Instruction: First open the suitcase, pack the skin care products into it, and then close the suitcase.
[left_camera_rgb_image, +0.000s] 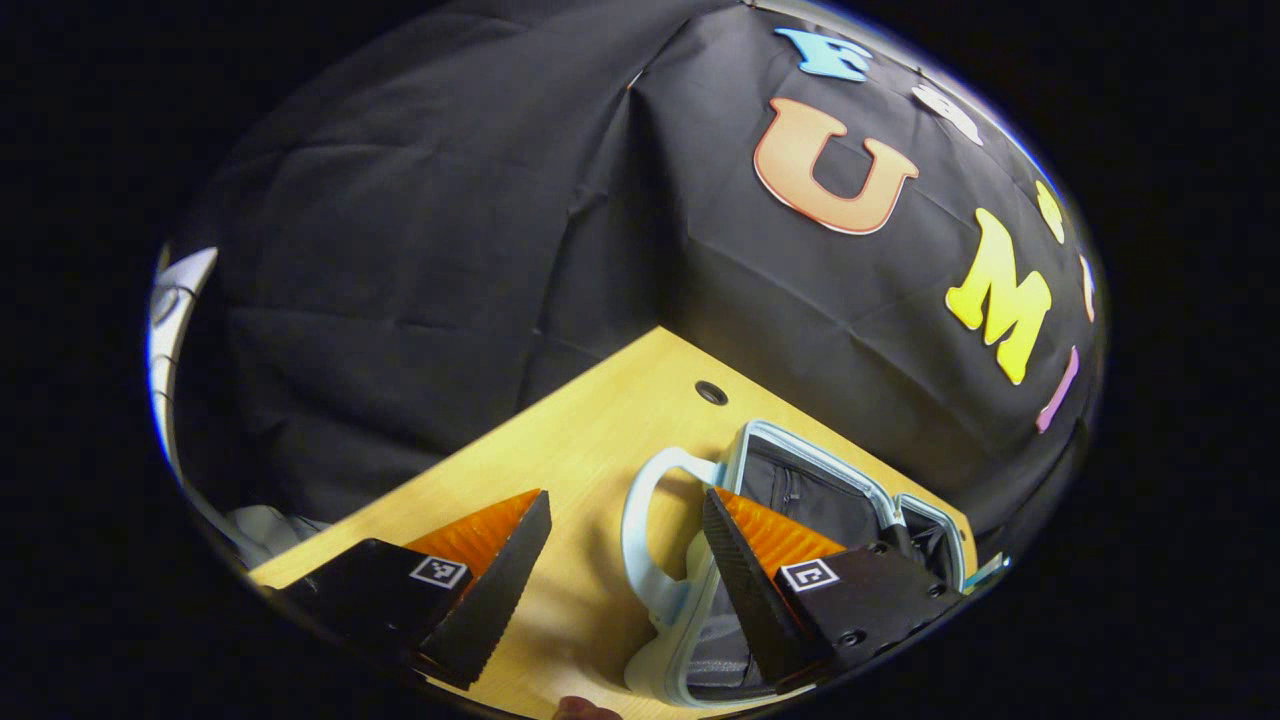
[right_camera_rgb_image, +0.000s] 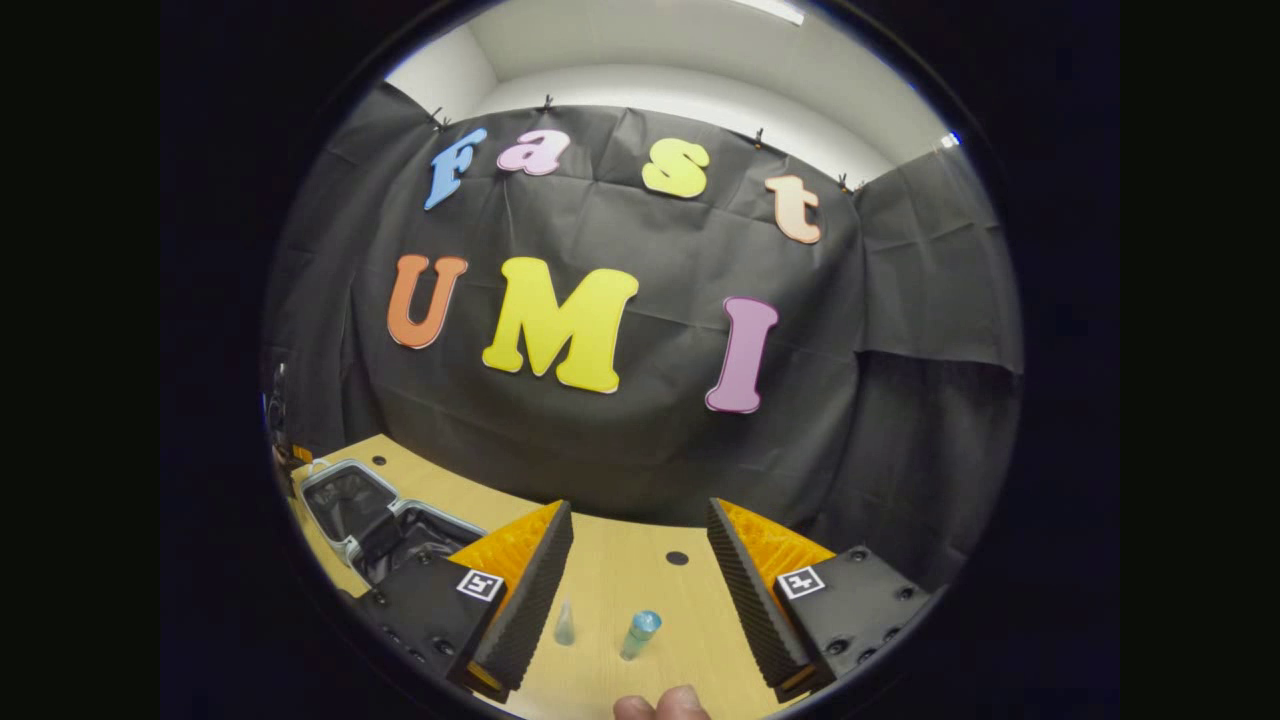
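Note:
A small pale-blue suitcase (left_camera_rgb_image: 812, 452) lies open on the wooden table (left_camera_rgb_image: 590, 430), its dark lining showing. Its curved handle (left_camera_rgb_image: 640, 540) sits between the fingers of my open left gripper (left_camera_rgb_image: 625, 540), and the right finger hangs over the case's near rim. In the right gripper view the same open suitcase (right_camera_rgb_image: 312, 490) lies at the far left. Two skin care products stand on the table below my open right gripper (right_camera_rgb_image: 640, 555): a small clear bottle (right_camera_rgb_image: 564, 622) and a blue-capped tube (right_camera_rgb_image: 640, 632). Neither gripper holds anything.
A dark cable hole (left_camera_rgb_image: 711, 392) sits in the table near the back wall, and another hole (right_camera_rgb_image: 677, 558) lies beyond the bottles. Black cloth walls close the table at the back. A person's fingertip (right_camera_rgb_image: 665, 705) shows at the bottom edge.

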